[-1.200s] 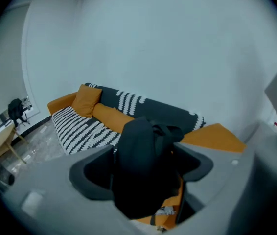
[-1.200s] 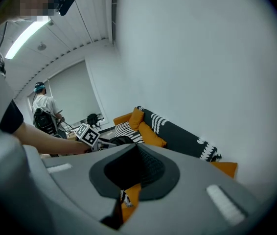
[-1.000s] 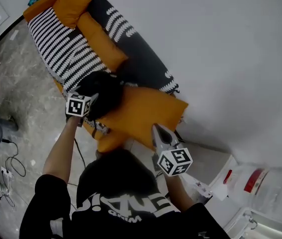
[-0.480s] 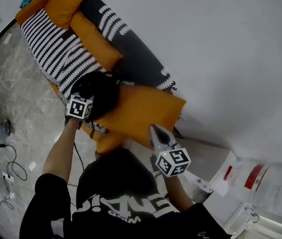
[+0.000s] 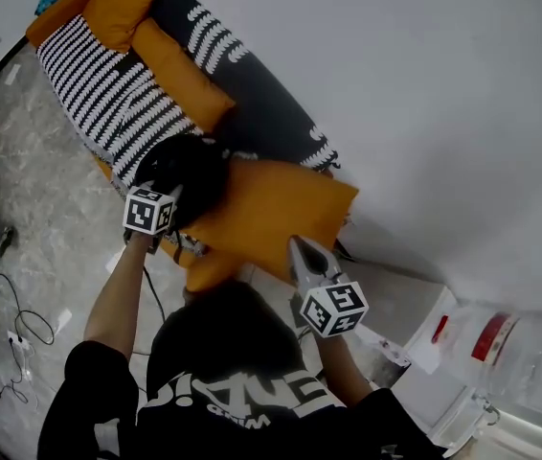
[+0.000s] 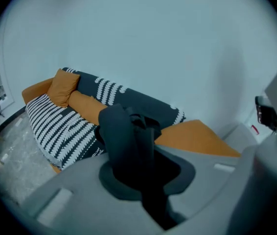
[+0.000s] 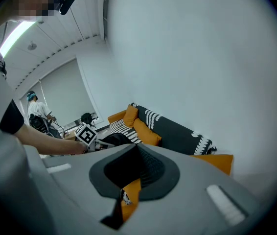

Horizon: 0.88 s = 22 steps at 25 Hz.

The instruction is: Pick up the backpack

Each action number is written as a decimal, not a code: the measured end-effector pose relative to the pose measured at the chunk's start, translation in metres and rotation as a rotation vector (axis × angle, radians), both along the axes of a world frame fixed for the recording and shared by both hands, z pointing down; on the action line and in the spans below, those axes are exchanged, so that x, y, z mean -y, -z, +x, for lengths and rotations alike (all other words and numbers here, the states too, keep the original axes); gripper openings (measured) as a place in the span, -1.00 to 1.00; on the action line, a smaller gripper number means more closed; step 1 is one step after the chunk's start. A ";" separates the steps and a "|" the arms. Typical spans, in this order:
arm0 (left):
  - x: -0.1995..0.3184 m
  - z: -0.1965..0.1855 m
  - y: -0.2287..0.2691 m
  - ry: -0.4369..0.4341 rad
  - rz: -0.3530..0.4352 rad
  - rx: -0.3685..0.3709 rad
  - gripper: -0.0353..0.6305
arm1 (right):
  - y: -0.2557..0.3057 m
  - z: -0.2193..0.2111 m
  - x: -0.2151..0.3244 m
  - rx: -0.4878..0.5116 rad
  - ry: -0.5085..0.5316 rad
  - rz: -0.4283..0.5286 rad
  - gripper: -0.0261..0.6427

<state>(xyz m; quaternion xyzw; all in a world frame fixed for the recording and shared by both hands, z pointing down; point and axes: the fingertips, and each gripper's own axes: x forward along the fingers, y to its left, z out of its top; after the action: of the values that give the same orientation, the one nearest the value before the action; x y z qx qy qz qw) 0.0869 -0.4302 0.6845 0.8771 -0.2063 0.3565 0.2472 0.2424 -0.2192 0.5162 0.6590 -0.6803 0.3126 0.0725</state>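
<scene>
Two grippers show. The left gripper [image 5: 175, 197] is closing its jaws on a fold of the black backpack [image 5: 191, 165], which sits on the striped sofa [image 5: 108, 99] beside an orange cushion [image 5: 276, 214], likely securing a hold before lifting. The right gripper [image 5: 296, 250] hovers nearby, jaws nearly together and empty.

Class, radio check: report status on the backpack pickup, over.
Left gripper closing on black backpack, fabric between fingers. Right gripper empty, by orange cushion. Backpack on sofa, nothing blocking.
</scene>
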 end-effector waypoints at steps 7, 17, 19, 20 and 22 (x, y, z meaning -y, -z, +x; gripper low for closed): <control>-0.007 0.004 0.038 0.041 0.051 -0.052 -0.76 | 0.004 0.008 -0.003 -0.007 -0.005 0.015 -0.92; -0.005 -0.010 0.098 0.154 0.147 -0.070 -0.76 | 0.006 0.009 0.003 0.007 0.038 0.057 -0.92; -0.010 -0.020 0.116 0.192 0.168 -0.082 -0.77 | 0.010 0.006 0.006 0.011 0.063 0.075 -0.92; -0.014 -0.026 0.127 0.213 0.181 -0.089 -0.77 | 0.011 0.005 0.008 0.014 0.075 0.084 -0.92; -0.027 -0.038 0.155 0.260 0.213 -0.108 -0.77 | 0.014 0.001 0.011 0.019 0.100 0.101 -0.92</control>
<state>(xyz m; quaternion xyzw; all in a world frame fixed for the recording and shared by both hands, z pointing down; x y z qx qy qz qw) 0.0490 -0.4028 0.5298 0.8821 -0.3411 0.2501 0.2074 0.2434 -0.2300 0.5018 0.6240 -0.7279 0.2799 0.0483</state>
